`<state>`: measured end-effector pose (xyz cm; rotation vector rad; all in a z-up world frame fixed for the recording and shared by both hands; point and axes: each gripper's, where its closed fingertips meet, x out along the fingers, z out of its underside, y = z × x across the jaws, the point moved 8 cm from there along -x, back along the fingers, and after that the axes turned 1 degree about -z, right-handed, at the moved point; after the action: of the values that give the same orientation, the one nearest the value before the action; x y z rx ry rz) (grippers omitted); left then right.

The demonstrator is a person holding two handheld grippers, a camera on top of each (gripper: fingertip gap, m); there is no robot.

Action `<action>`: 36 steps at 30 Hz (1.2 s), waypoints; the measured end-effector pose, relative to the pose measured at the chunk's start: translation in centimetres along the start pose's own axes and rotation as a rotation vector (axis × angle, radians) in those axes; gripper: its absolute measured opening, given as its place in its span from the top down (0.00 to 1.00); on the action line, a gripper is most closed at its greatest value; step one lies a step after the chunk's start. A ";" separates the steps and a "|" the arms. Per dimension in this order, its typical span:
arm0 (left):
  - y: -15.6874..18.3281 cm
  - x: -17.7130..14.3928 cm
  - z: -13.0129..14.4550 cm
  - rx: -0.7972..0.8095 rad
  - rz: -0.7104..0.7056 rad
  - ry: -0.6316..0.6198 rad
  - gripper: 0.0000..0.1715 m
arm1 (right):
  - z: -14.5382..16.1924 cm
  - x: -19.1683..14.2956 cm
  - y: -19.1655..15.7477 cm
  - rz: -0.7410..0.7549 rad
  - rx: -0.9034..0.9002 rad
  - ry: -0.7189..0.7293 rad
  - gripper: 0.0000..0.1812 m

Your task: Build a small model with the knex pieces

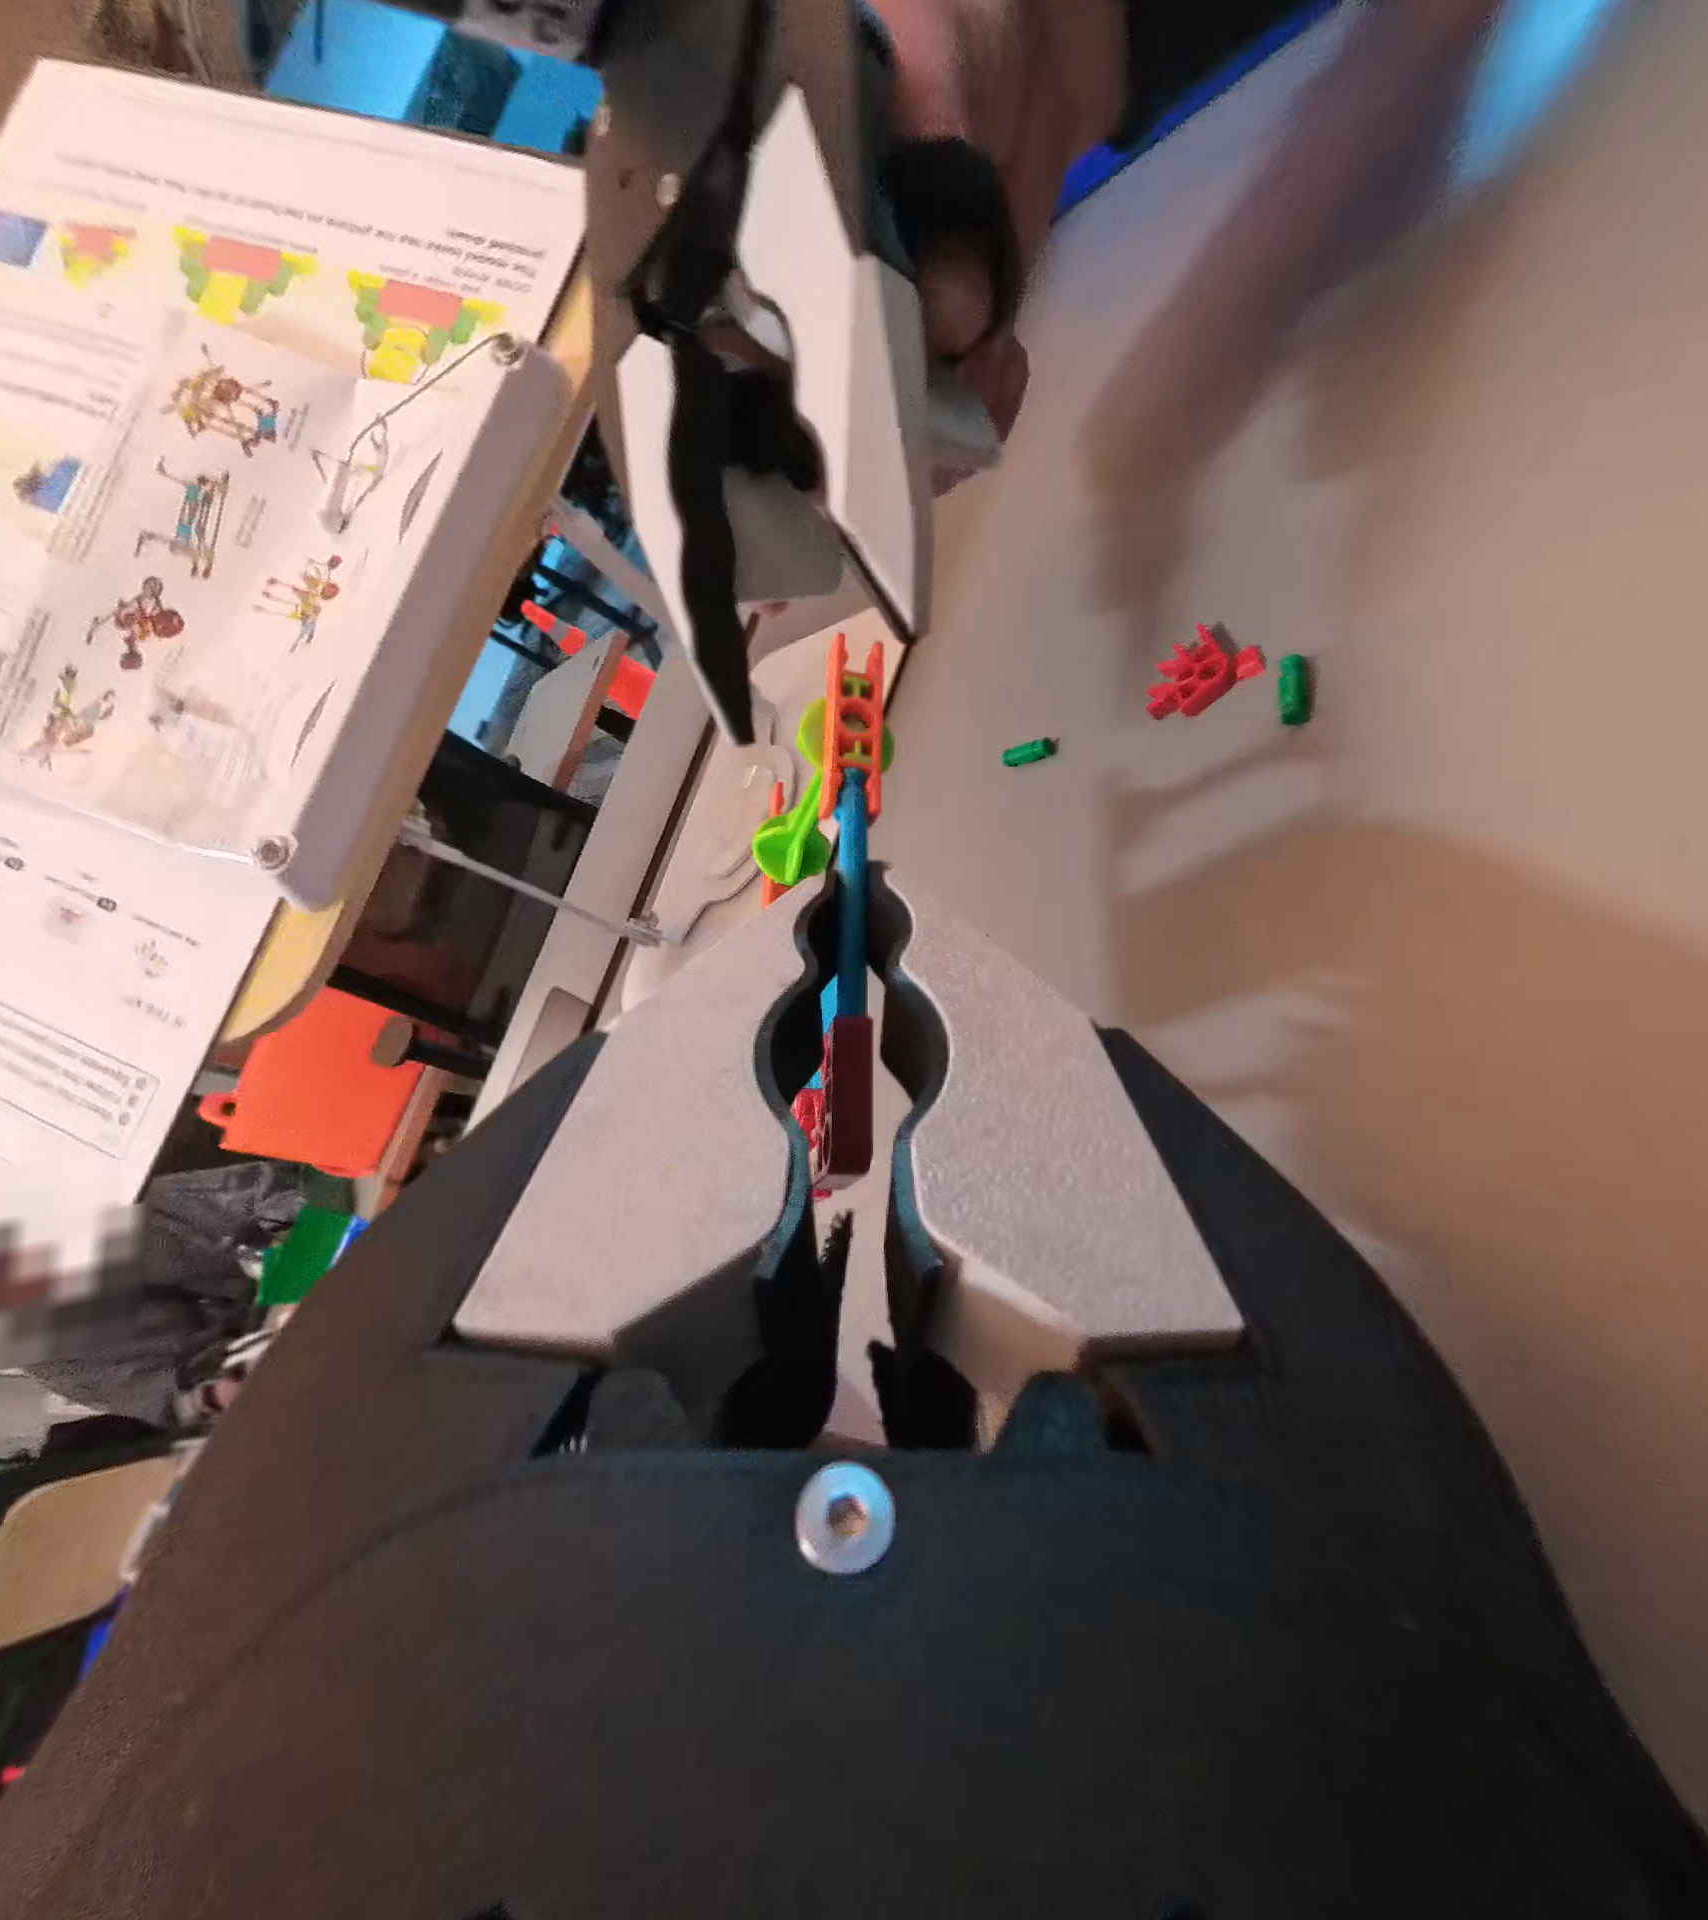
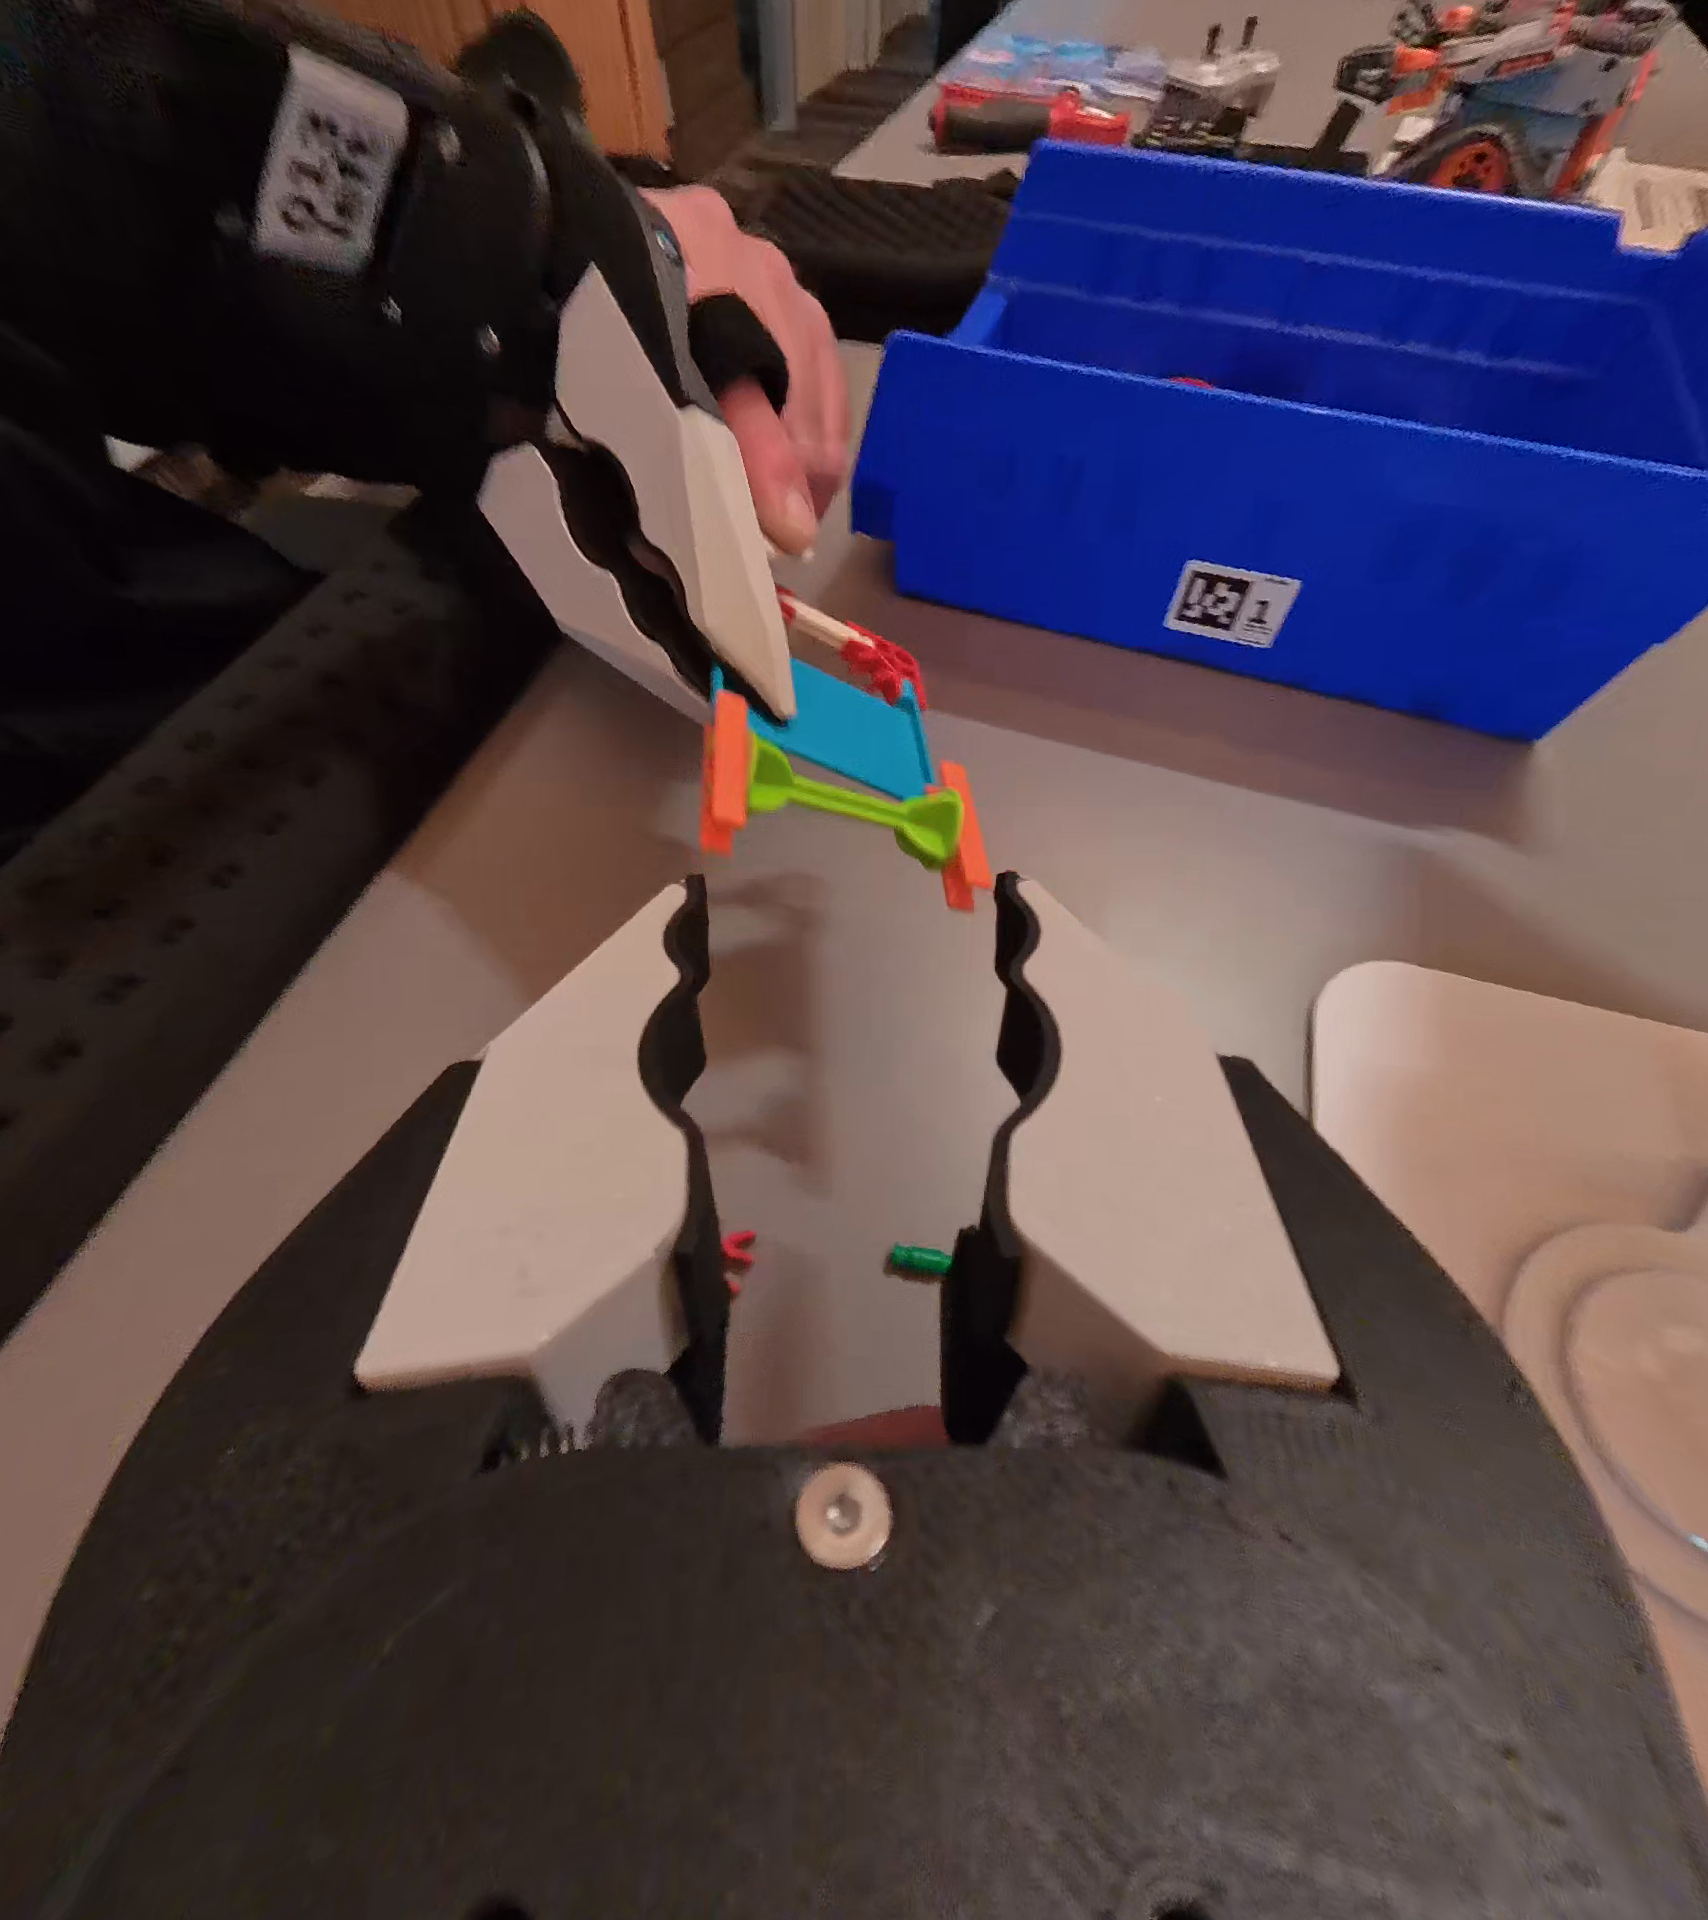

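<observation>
On the left, my left gripper [image 1: 855,914] is pinched shut on the edge of a small toy frame [image 2: 834,764]: a blue panel [image 2: 845,727] between two orange bars, with a lime rod [image 2: 855,805] running alongside the panel from one bar to the other. From my left wrist I see the panel edge-on, running straight out between my fingers [image 1: 684,1101], with a dark red piece [image 1: 850,1101] sitting deeper in the gap. A red connector [image 2: 881,655] on a pale stick hangs off the far side of the frame. The frame is lifted off the table [image 2: 1193,894], tilted, just in front of my right gripper's tips.

Further left in the left wrist view, instruction sheets [image 1: 154,468] stand propped beside the table.

In the middle, my right gripper [image 2: 845,894] hovers with its fingers spread wide, holding nothing. The near orange bar [image 2: 964,836] sits just beside its right fingertip; I cannot tell if they touch. Below, between the spread fingers, a red piece [image 2: 738,1247] and a green peg [image 2: 917,1260] lie loose on the table. The left wrist view shows a second green peg [image 1: 1294,689] just beside the red piece.

To the right, a blue bin [image 2: 1349,499] stands on the table behind the frame. At the far right edge, a clear plastic tray [image 2: 1556,1143] rests near my right gripper.
</observation>
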<state>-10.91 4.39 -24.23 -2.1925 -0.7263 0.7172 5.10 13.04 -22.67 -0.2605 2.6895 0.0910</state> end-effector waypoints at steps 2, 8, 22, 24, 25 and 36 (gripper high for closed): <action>-0.5 -0.2 0.0 -0.083 0.026 0.029 0.99 | 0.5 0.6 0.2 0.075 -0.067 -0.066 0.71; -1.0 -0.3 -0.1 -0.269 0.118 0.114 1.00 | 0.2 3.7 -0.9 0.263 -0.333 -0.177 0.85; -2.0 -0.3 0.8 -0.443 0.106 0.142 0.91 | -0.1 3.1 -0.9 0.153 -0.181 -0.159 0.92; -2.1 -0.2 1.3 -0.468 0.099 0.116 0.81 | -0.4 2.9 -0.8 0.144 -0.146 -0.130 0.92; -2.0 -0.2 1.6 -0.484 0.110 0.104 0.81 | -0.5 2.7 -0.7 0.138 -0.134 -0.113 0.92; -1.3 0.7 1.9 -0.602 0.235 0.094 0.99 | -1.4 2.8 -1.0 0.077 -0.049 0.006 0.92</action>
<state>-12.12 6.47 -24.54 -2.8757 -0.7055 0.5472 2.27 11.42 -22.62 -0.1725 2.7055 0.1804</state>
